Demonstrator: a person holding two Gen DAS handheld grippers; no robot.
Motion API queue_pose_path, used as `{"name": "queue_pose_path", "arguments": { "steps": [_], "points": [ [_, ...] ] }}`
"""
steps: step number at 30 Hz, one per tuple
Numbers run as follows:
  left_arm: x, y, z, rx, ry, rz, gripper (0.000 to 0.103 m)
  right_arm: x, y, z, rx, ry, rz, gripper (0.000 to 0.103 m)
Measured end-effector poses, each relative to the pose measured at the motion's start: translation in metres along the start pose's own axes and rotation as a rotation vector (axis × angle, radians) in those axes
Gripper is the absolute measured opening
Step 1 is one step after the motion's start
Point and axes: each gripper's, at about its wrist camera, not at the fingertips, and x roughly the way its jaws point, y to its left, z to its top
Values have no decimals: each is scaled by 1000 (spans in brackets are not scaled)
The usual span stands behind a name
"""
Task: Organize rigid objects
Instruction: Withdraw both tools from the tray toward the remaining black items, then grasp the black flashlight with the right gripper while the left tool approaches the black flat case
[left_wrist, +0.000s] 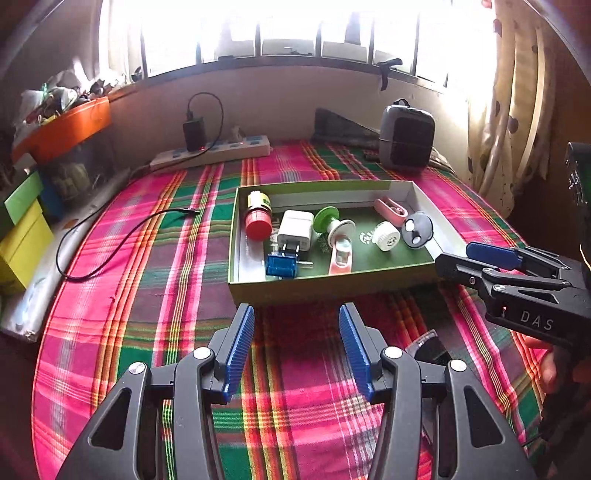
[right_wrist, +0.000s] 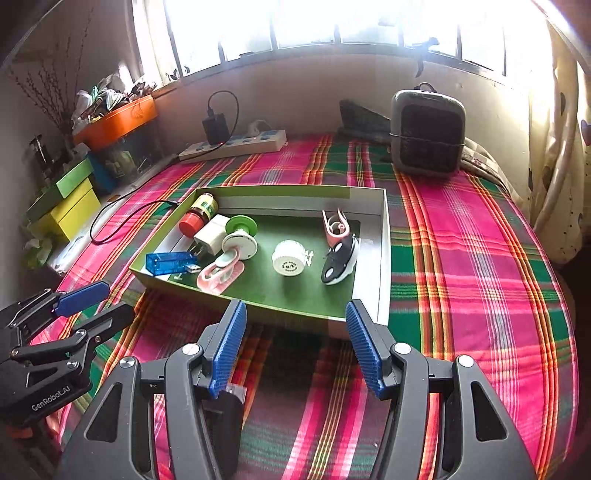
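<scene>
- My left gripper (left_wrist: 297, 350) hangs short of the tray (left_wrist: 332, 284), fingers spread wide and holding nothing; the right gripper (right_wrist: 295, 345) sits just before the tray's near right corner, equally wide and empty.
- Everything rigid I can see lies inside the tray: red-capped jar (left_wrist: 257, 218) at the far left, white plug (left_wrist: 294, 230) beside it, blue case (left_wrist: 280, 266) near the front left, green-and-white spool (left_wrist: 332, 223), two pink clips (right_wrist: 219, 273), a white cap (right_wrist: 289, 257) mid-floor, and a black-and-white piece (right_wrist: 340, 260) on the right.
- I judge nothing is picked yet, so the step in hand is choosing and approaching a first piece.
- With the right, I'd go for the white cap: it stands clear of its neighbours, so the fingers can straddle it without nudging anything.
- I'd come over the front wall from above rather than pushing forward, since the tray looks light and could slide on the cloth.
- The left cluster is crowded: plug, spool and clip touch or overlap. I'd leave it until looser pieces are out.
- Left could steady the tray's front wall.
</scene>
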Motion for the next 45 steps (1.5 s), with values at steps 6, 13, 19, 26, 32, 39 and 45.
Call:
{"name": "queue_pose_path", "arguments": {
  "steps": [6, 13, 19, 26, 32, 39, 45],
  "points": [
    [-4, -1, -12, -7, 12, -30, 48, -9, 4, -14, -18, 10, 5, 57],
    [-4, 5, -26, -55, 34, -63, 48, -19, 8, -33, -18, 25, 25, 57],
    [-5, 9, -36, -76, 52, -63, 48, -21, 17, -49, -24, 52, 60, 57],
    [-6, 14, -46, -107, 77, -67, 48, -22, 28, -58, -41, 66, 83, 58],
    [-6, 16, -52, -128, 85, -88, 48, -17, 34, -63, -53, 86, 72, 64],
    [-6, 16, -57, -124, 94, -97, 48, -12, 32, -68, -69, 103, 16, 64],
    [-2, 13, -60, -121, 108, -99, 48, -11, 24, -68, -67, 106, -29, 64]
  ]
}}
